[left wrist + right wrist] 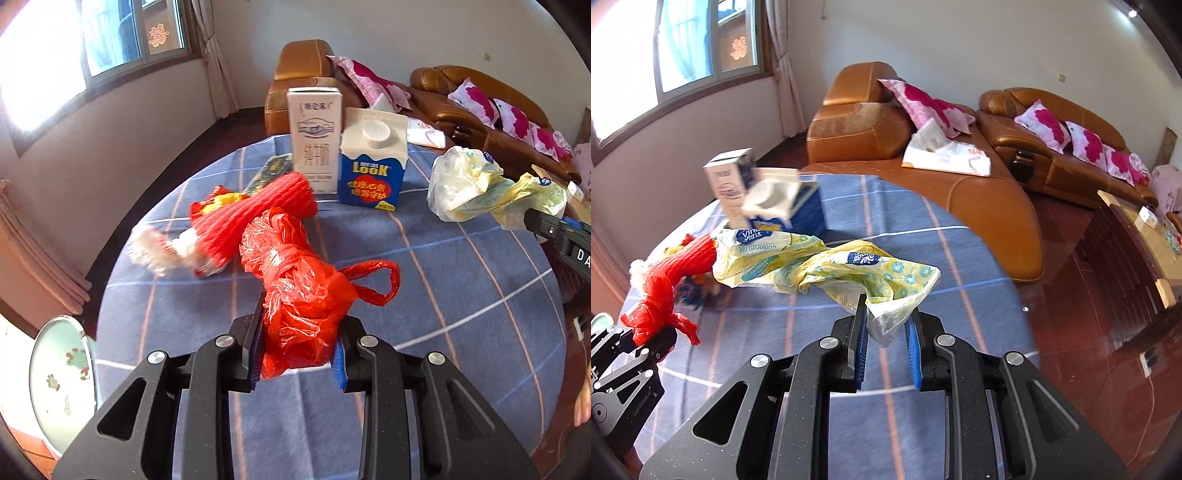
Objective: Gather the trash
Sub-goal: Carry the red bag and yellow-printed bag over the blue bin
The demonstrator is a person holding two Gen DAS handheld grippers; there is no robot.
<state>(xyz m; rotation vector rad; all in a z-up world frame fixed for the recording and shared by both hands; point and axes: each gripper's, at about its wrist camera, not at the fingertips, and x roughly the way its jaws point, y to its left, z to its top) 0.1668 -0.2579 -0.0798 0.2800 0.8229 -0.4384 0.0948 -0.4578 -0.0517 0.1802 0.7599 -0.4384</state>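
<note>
My left gripper (299,354) is shut on a crumpled red plastic bag (299,291) over the blue checked tablecloth (461,295); the bag also shows in the right wrist view (657,310). My right gripper (886,339) is shut on the end of a yellow and white tissue wrapper (820,266), which trails over the table; it also shows in the left wrist view (476,184). A red foam net (251,214) with a white wrapper (159,251) lies behind the red bag. A white milk carton (314,136) and a blue and white carton (373,162) stand at the back.
A brown leather sofa (960,192) with pink cushions (931,103) stands beyond the table. A round lid or bin with frog prints (59,384) sits low at the left table edge. A wooden side table (1145,236) stands on the red floor at right.
</note>
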